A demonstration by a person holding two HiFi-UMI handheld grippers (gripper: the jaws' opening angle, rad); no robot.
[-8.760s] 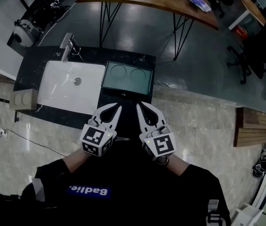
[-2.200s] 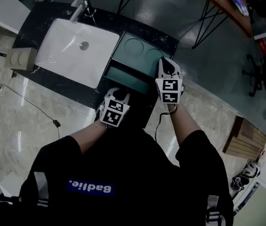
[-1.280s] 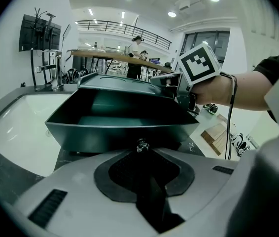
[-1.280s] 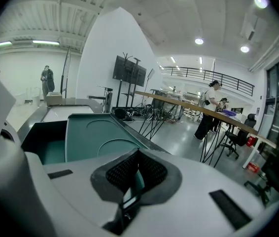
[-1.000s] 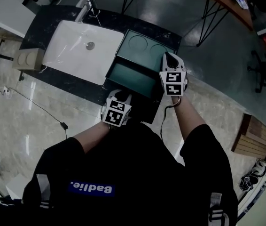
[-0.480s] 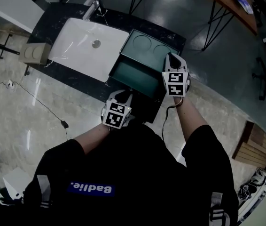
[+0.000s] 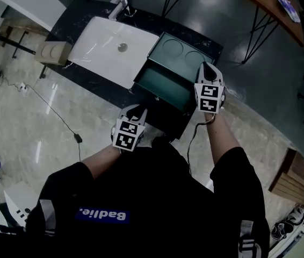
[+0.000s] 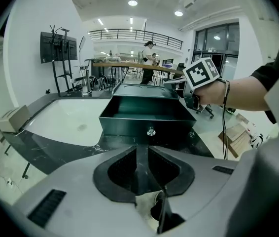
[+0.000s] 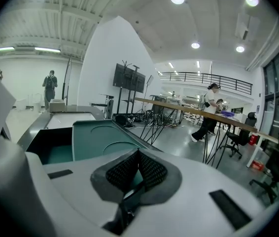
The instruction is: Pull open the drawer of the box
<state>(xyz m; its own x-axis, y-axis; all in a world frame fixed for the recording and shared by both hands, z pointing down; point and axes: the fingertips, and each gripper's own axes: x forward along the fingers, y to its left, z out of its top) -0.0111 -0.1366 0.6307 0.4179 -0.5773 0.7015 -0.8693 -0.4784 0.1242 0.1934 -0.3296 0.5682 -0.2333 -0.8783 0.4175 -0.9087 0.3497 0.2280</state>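
Head view: box (image 7: 187, 51) sits on the black tabletop (image 7: 102, 86), with the white sink (image 7: 114, 47) just beside it at 9 o'clock. A faucet (image 7: 121, 3) stands at the sink's far end, about 11 o'clock from the box.

The drawer (image 7: 164, 86) is open and sticks out of the box toward 7 o'clock. Its inside shows teal, and I see nothing in it.

The left gripper (image 7: 136, 110) is at 7 o'clock of the drawer, near its front but off it. In the left gripper view its fingers (image 8: 129, 169) are together with nothing between them. Past the tips, at 12 o'clock, the drawer's front (image 8: 147, 125) faces me. The small round knob (image 8: 151, 131) is at its middle, apart from the fingers.

The right gripper (image 7: 205, 67) is over the box's right edge, at 3 o'clock of the drawer. In the right gripper view its fingers (image 9: 152, 169) meet at the tips and hold nothing. The box's teal top (image 9: 100, 132), marked with two rings, lies just beyond them toward 10 o'clock, and the open drawer (image 9: 51, 149) is farther out at 9 o'clock. I cannot tell whether the tips touch the top.

The left gripper view also shows the right hand (image 8: 206, 94) beside the box at 2 o'clock.
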